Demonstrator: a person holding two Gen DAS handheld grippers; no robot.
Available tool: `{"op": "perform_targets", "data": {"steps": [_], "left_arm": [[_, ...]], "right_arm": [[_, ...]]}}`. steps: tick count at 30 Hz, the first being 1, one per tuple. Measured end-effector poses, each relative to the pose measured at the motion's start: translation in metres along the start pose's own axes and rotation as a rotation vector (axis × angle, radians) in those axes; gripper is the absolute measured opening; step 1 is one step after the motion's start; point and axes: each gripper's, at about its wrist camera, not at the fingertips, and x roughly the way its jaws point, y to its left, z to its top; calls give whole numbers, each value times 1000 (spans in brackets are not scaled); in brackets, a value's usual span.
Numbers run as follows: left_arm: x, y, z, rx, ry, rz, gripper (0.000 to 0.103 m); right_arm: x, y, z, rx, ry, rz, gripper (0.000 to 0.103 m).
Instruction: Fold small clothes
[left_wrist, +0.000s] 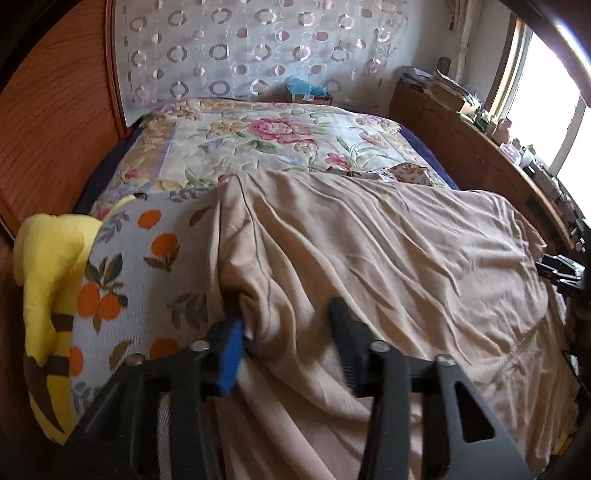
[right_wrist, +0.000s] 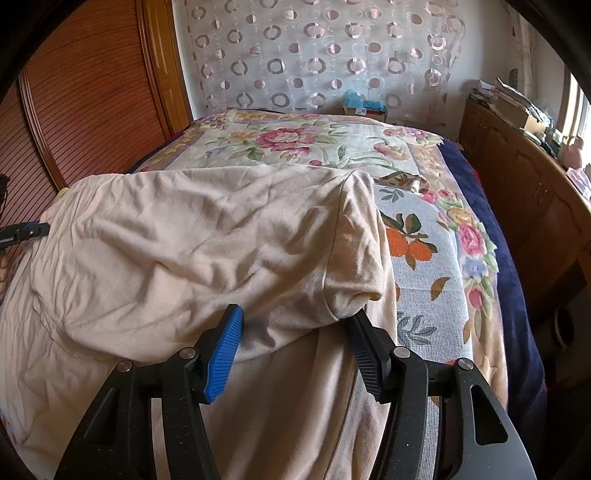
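A beige garment (left_wrist: 369, 258) lies wrinkled across the near part of the bed; in the right wrist view (right_wrist: 207, 251) its upper part is folded over, with a sleeve end at the right. My left gripper (left_wrist: 286, 325) stands open over the garment's left edge, cloth bunched between its fingers, not clamped. My right gripper (right_wrist: 295, 332) stands open around the garment's right edge, under the sleeve end (right_wrist: 354, 299). The other gripper's tip (right_wrist: 26, 230) shows at the garment's far left edge.
The bed carries a floral quilt (left_wrist: 266, 136) and an orange-fruit print blanket (left_wrist: 147, 266). A yellow plush toy (left_wrist: 48, 288) lies at the bed's left. A wooden cabinet (right_wrist: 524, 206) with clutter runs along the right; a wooden sliding door (right_wrist: 85, 110) stands left.
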Motion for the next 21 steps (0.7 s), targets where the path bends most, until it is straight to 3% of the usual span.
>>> {"op": "perform_targets", "data": {"steps": [3, 8, 9, 10, 11, 12, 13, 15, 21], "left_arm": [[2, 0, 2, 20, -5, 26, 28], [1, 1, 2, 39, -4, 43, 28], [1, 0, 2, 42, -6, 47, 27], [-1, 0, 1, 47, -10, 49, 18], [-2, -1, 1, 52, -14, 51, 12], [-5, -2, 1, 57, -22, 55, 8], [-9, -4, 1, 64, -40, 69, 7], [-25, -16, 1, 106, -105, 83, 7], [-53, -23, 7, 109, -184, 65, 7]], "right_arm": [[1, -2, 3, 16, 6, 8, 60], [4, -1, 12, -1, 23, -3, 54], [4, -2, 13, -1, 19, -7, 49], [4, -2, 14, 0, 14, -10, 44], [4, -2, 15, 0, 9, -9, 33], [3, -2, 16, -3, 5, -8, 13], [3, -1, 16, -18, 4, 6, 4], [-3, 9, 15, -73, -17, 16, 4], [-34, 13, 18, -63, -131, 39, 4]]}}
